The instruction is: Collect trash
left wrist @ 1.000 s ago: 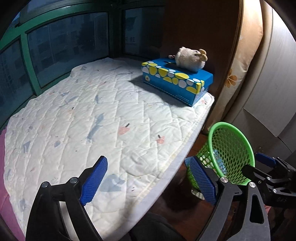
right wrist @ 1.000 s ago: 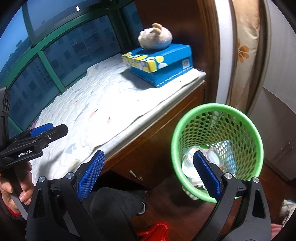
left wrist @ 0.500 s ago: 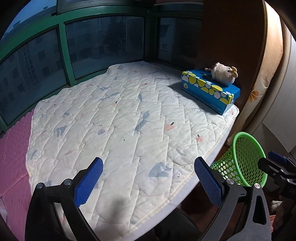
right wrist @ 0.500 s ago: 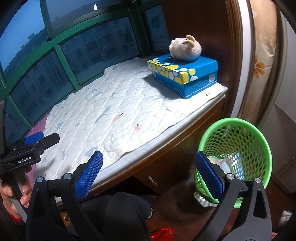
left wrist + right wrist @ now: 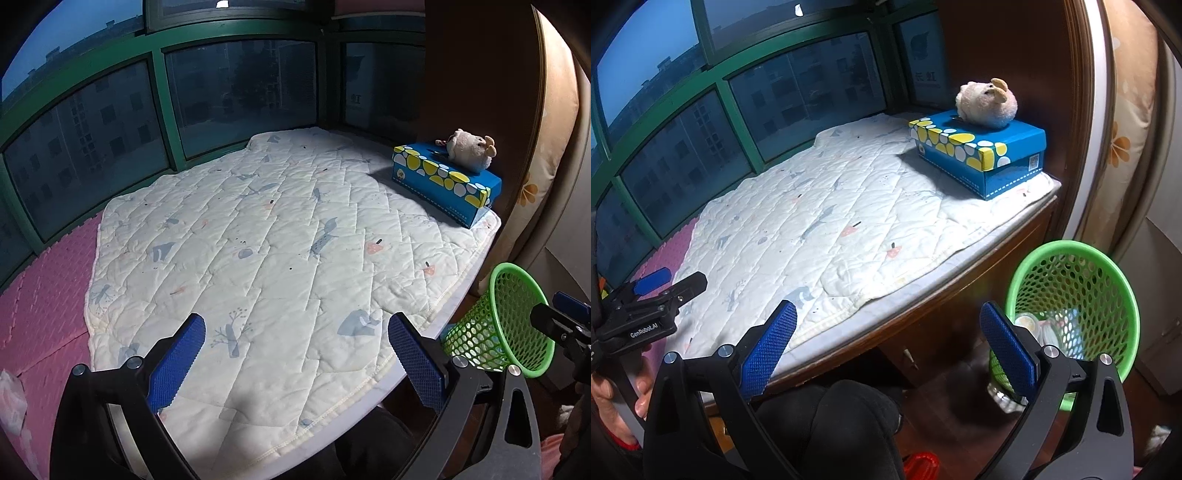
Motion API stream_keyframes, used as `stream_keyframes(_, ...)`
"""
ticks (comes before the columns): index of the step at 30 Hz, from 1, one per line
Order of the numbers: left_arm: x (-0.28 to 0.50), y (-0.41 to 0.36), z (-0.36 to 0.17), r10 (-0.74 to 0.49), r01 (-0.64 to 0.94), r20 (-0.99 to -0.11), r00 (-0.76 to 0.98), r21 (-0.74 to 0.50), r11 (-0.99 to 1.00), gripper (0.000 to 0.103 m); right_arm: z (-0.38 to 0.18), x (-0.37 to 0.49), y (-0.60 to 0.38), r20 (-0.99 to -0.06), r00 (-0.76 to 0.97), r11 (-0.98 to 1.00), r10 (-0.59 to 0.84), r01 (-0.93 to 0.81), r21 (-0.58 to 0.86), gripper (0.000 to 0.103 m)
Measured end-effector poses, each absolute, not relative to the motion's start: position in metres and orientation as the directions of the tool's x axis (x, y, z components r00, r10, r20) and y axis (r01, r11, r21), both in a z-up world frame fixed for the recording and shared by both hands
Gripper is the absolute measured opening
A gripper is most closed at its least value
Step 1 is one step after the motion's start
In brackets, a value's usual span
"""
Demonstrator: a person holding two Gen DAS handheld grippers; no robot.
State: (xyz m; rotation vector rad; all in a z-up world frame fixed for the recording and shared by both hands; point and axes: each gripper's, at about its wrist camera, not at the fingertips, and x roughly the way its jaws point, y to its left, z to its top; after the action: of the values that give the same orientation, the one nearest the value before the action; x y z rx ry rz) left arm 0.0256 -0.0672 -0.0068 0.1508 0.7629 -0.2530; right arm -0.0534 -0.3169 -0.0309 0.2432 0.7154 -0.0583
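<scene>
A green mesh wastebasket [image 5: 1075, 291] stands on the floor beside the window seat, with pale trash [image 5: 1034, 325] in its bottom. It also shows in the left wrist view [image 5: 506, 325] at the right. My left gripper [image 5: 295, 354] is open and empty above the near edge of the white quilt [image 5: 277, 236]. My right gripper [image 5: 886, 343] is open and empty, held off the seat's edge just left of the basket. The left gripper also shows in the right wrist view [image 5: 661, 291] at the left.
A blue tissue box [image 5: 979, 151] with a plush toy [image 5: 988, 103] on top sits at the quilt's far right corner. A pink mat [image 5: 40, 288] lies left of the quilt. Green-framed windows [image 5: 155, 110] close the back. A crumpled white bit [image 5: 11, 398] lies at the left edge.
Both grippers have pulled back and up from the basket. The left one has swung left over the quilt, so the basket now sits further right. Both stay open.
</scene>
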Motion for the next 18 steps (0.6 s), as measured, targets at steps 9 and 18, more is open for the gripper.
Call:
stream_keyframes(9,0.018,-0.058,-0.004,-0.145,0.25,-0.686,0.713,0.056,0.966,0.096,-0.03,-0.054,-0.311,-0.654,0.755,0.971,0.046,0.12,0.206,0.098)
stream_keyframes(18,0.017,-0.048,-0.004,-0.139,0.223,-0.694,0.707,0.032,0.974,0.096,-0.028,-0.053,-0.303,-0.652,0.756,0.976,0.051,0.102,0.195,0.098)
